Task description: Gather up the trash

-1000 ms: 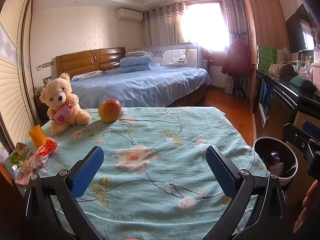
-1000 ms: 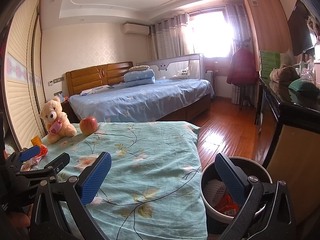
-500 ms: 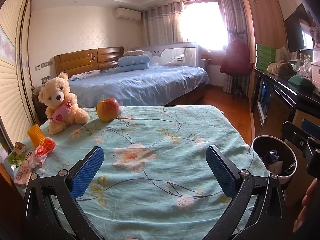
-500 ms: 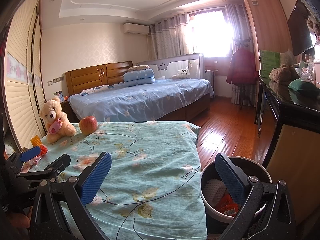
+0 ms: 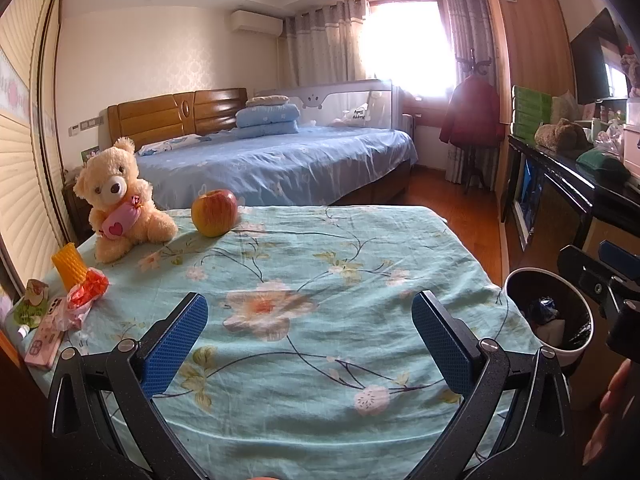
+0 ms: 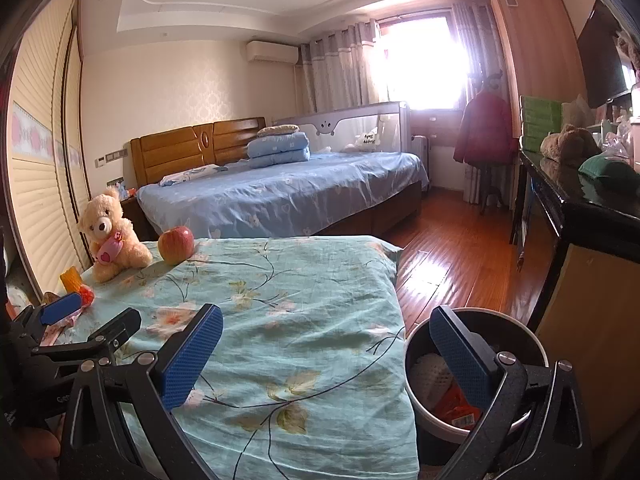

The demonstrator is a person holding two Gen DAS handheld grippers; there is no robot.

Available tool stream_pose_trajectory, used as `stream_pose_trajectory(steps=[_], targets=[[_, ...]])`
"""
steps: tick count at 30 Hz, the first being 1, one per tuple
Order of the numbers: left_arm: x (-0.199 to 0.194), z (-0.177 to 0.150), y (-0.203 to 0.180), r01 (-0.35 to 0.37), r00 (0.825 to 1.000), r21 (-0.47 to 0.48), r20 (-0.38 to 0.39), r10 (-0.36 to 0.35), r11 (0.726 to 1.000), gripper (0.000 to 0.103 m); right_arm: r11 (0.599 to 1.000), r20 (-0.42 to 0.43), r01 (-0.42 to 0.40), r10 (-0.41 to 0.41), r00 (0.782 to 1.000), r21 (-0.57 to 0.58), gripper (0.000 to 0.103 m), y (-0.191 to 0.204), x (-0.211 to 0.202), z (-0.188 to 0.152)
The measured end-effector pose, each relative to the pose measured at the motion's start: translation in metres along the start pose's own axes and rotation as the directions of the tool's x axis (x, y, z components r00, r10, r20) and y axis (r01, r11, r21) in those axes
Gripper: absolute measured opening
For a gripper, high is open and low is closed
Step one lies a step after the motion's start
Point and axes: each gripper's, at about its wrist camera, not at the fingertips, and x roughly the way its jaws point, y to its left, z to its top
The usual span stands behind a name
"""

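**Inventory: floral-cloth table, both grippers empty**

1. Left gripper (image 5: 310, 334): I saw its jaws spread wide, nothing between the blue pads, low centre of the left view over the table cloth (image 5: 320, 264).
2. Right gripper (image 6: 326, 354): jaws likewise released and empty, low in the right view; its right finger overlapped the trash bin's mouth.
3. Trash bin (image 6: 536, 350): stood on the floor just beside the table's right edge. Only the right view looked into it, showing white foam netting and an orange wrapper; the left view gave a dark interior at right of frame.
4. Red-orange wrapper (image 5: 86, 294), crumpled: lay at the cloth's left edge, touching a yellow ribbed cone (image 5: 69, 266). The left view showed it whole; in the right view the left gripper's finger partly hid it.
5. Pink phone (image 5: 45, 340): lower left, seen in the left view only.
6. Teddy bear (image 5: 120, 204) and apple (image 5: 214, 213): upper left of the cloth, close together, in both views.
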Motion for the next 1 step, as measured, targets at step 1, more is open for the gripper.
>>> stream_pose_trajectory(steps=[1], targets=[[0.0011, -0.0006, 0.0008, 0.002, 1.000, -0.001, -0.005, -0.002, 1.000, 0.103, 1.000, -0.005, 0.000, 0.000, 1.000, -0.001, 0.103, 0.0001, 0.0012, -0.0003]])
